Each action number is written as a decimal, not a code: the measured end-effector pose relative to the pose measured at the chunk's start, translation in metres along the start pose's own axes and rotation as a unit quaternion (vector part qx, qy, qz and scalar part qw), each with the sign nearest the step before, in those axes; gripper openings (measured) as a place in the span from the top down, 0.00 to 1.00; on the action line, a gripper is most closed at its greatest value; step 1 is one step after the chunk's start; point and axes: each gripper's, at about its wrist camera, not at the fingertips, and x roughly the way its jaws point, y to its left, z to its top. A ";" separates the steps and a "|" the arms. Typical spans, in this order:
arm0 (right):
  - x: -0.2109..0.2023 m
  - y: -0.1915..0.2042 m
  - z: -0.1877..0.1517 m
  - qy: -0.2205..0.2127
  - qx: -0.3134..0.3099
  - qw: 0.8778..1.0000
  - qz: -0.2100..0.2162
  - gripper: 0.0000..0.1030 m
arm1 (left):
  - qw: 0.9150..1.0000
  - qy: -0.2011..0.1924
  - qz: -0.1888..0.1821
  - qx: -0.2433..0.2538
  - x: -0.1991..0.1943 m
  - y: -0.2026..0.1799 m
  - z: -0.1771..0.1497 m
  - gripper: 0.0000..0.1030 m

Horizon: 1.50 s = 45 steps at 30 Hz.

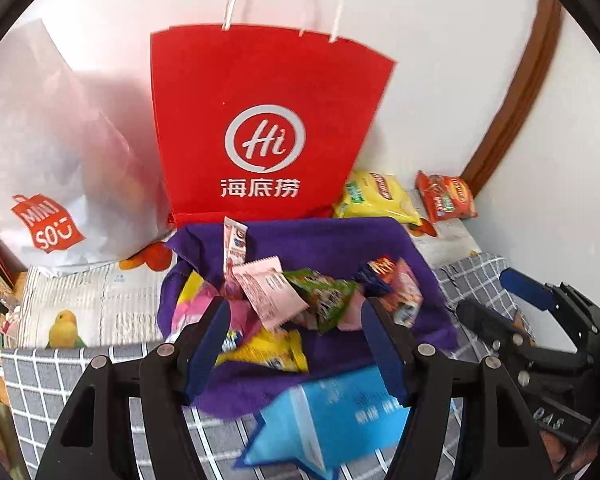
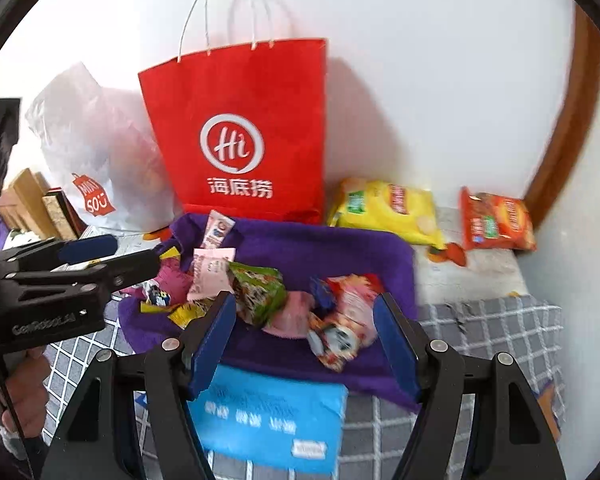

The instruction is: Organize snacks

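Note:
A heap of small snack packets, among them a pink one (image 1: 274, 292) and a green one (image 2: 258, 292), lies on a purple cloth (image 1: 320, 240) (image 2: 320, 248). A blue bag (image 1: 332, 412) (image 2: 268, 420) lies in front of the cloth, near both grippers. My left gripper (image 1: 296, 340) is open and empty, just above the near side of the heap. My right gripper (image 2: 304, 340) is open and empty, close over the red and white packets (image 2: 348, 316). A yellow chip bag (image 2: 388, 208) and an orange chip bag (image 2: 496, 220) lie at the back right.
A red paper bag (image 1: 268, 128) (image 2: 240, 128) stands upright against the wall behind the cloth. A white plastic bag (image 1: 60, 160) sits to its left. A grey checked cloth (image 2: 480, 320) covers the surface. A brown curved frame (image 2: 568, 120) is at the right.

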 end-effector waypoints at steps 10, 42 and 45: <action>-0.061 -0.009 -0.039 -0.013 0.034 0.999 -0.004 0.25 | 0.998 -0.055 0.038 0.013 -0.076 -0.022 -0.052 0.19; -0.142 -0.022 -0.106 -0.051 0.063 0.996 -0.043 0.02 | 0.992 -0.103 0.071 0.008 -0.148 -0.050 -0.107 0.08; -0.144 -0.023 -0.108 -0.052 0.063 0.996 -0.041 0.02 | 0.992 -0.104 0.071 0.008 -0.149 -0.050 -0.107 0.08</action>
